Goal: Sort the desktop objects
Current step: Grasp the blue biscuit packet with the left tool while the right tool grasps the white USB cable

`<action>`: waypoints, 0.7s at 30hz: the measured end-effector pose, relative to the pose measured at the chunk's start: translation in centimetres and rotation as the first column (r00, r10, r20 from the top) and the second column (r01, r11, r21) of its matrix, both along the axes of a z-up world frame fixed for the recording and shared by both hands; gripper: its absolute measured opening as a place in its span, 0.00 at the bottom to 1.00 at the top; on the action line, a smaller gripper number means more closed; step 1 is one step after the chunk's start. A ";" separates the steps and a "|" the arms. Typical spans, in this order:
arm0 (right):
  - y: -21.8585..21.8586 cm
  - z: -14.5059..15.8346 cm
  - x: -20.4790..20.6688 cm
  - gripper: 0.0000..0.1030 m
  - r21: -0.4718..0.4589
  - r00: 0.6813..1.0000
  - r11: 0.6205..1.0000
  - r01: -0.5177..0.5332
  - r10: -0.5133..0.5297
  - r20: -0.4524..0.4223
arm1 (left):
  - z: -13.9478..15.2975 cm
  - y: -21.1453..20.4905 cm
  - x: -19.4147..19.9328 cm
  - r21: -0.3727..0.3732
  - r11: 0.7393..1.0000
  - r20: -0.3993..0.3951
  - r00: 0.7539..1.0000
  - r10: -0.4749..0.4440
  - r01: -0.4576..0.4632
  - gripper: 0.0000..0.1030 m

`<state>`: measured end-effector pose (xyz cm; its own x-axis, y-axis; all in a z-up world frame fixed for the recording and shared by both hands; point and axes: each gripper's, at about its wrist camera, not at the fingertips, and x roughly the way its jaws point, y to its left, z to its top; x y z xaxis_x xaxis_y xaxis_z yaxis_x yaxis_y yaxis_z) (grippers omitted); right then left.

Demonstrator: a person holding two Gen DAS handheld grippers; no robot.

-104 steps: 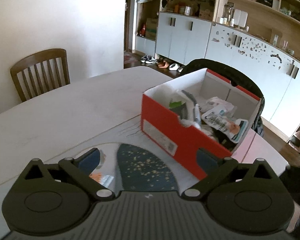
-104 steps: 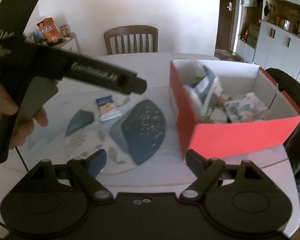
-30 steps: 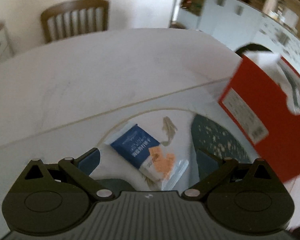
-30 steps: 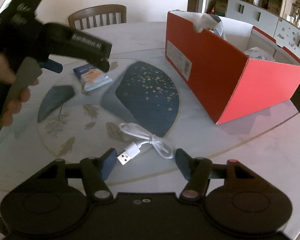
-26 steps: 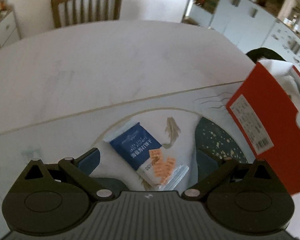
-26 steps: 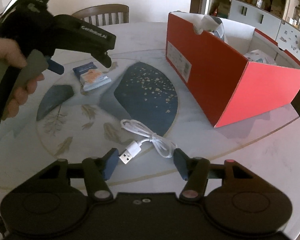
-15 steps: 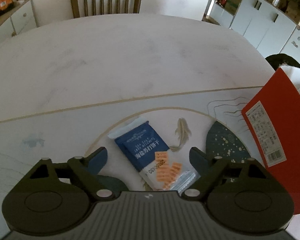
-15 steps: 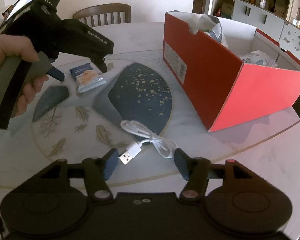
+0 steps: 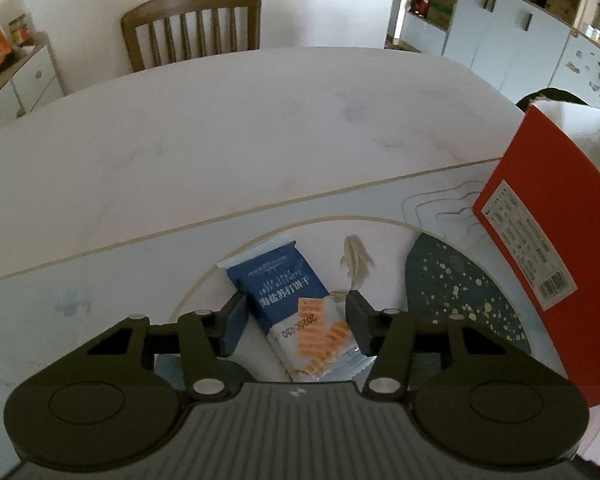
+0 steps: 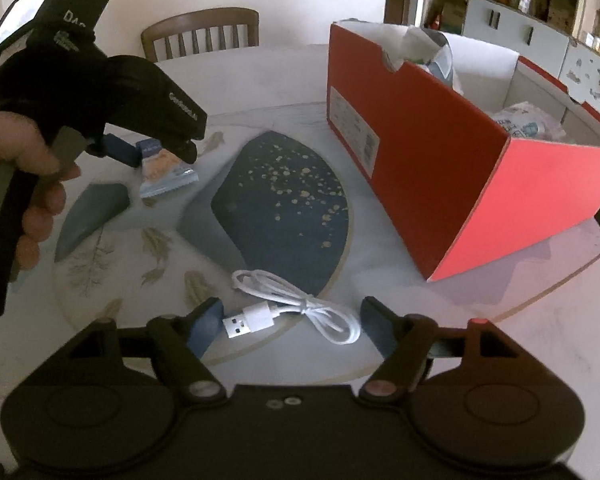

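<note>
A blue and white cracker packet (image 9: 296, 304) lies flat on the patterned table. My left gripper (image 9: 296, 322) straddles it, with a finger close on each side, narrowed but with small gaps still showing. The packet (image 10: 162, 168) also shows in the right wrist view under the left gripper (image 10: 152, 152). A white USB cable (image 10: 288, 304) lies coiled between the fingers of my right gripper (image 10: 290, 326), which is open wide just above the table. A red cardboard box (image 10: 452, 160) holding several packets stands to the right.
The red box (image 9: 556, 240) stands close to the right of the left gripper. A wooden chair (image 9: 192, 24) stands at the table's far edge. White cabinets (image 9: 500, 40) and shelves line the back right wall.
My left gripper came down over the cracker packet and its fingers narrowed around it. My right gripper stayed open over the USB cable and edged slightly closer.
</note>
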<state>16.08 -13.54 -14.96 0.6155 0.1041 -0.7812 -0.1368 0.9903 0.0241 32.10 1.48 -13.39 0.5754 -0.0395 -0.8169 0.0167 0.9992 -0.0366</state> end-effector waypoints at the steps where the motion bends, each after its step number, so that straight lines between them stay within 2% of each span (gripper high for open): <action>1: 0.0 0.0 0.0 0.71 0.002 1.000 1.000 -0.003 0.003 -0.001 | 0.0 0.0 -0.1 -0.002 1.000 0.003 1.000 -0.004 0.004 0.49; 7: -0.7 0.4 0.0 0.57 0.016 1.000 1.000 -0.006 0.006 -0.007 | -0.2 0.0 -0.5 -0.016 0.999 0.013 0.999 -0.044 0.044 0.45; 21: -2.7 1.7 -1.0 0.56 0.039 1.000 0.999 -0.013 0.014 -0.017 | -0.2 0.7 -3.8 -0.074 0.990 -0.002 0.993 -0.120 0.120 0.41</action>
